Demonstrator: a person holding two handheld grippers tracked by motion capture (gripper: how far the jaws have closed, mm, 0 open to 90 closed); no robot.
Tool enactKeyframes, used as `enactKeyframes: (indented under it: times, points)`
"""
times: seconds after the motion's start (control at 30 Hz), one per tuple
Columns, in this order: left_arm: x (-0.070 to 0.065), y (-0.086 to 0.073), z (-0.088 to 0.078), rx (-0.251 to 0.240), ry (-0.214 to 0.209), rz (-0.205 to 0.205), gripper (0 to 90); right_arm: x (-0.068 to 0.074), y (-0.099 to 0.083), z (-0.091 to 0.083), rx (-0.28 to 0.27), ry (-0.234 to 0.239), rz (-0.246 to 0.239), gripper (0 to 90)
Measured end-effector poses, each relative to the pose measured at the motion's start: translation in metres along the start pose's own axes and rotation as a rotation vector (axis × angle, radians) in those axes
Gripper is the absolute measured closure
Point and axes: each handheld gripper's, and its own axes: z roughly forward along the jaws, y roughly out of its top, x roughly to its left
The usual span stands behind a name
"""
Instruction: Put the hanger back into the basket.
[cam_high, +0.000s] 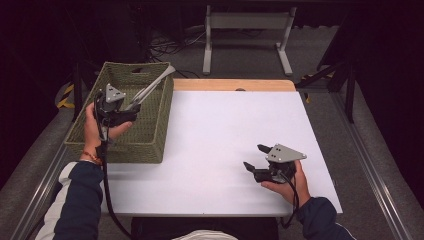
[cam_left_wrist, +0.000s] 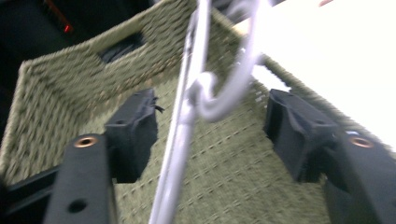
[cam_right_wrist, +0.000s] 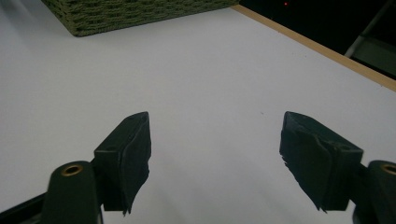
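Showing tongs (cam_left_wrist: 187, 116) loose between left gripper (cam_left_wrist: 212, 130) pads

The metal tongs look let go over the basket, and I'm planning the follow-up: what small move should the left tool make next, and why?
Probably draw the left tool straight back. Its jaws stand apart from the metal tongs, which lean on the green woven basket's rim, so backing out should avoid snagging them.
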Motion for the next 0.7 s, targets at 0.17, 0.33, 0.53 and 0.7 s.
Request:
enactKeyframes:
  times: [0.17, 0.33, 0.53, 0.7]
  points:
    - [-0.012, 0.001, -0.016, -0.099, -0.022, 0.041, 22.3, -0.001, 0.000, -0.001, -0.005, -0.003, 0.007, 25.7]
    - [-0.021, 0.001, -0.027, -0.165, -0.069, 0.061, 13.9, -0.001, 0.001, -0.001, -0.010, -0.007, 0.010, 25.7]
    - [-0.036, -0.005, -0.042, -0.265, -0.142, 0.066, 8.2, -0.001, 0.001, -0.003, -0.018, -0.012, 0.015, 25.7]
    - [-0.051, -0.010, -0.055, -0.331, -0.187, 0.070, 5.4, -0.001, 0.001, -0.005, -0.035, -0.025, 0.017, 25.5]
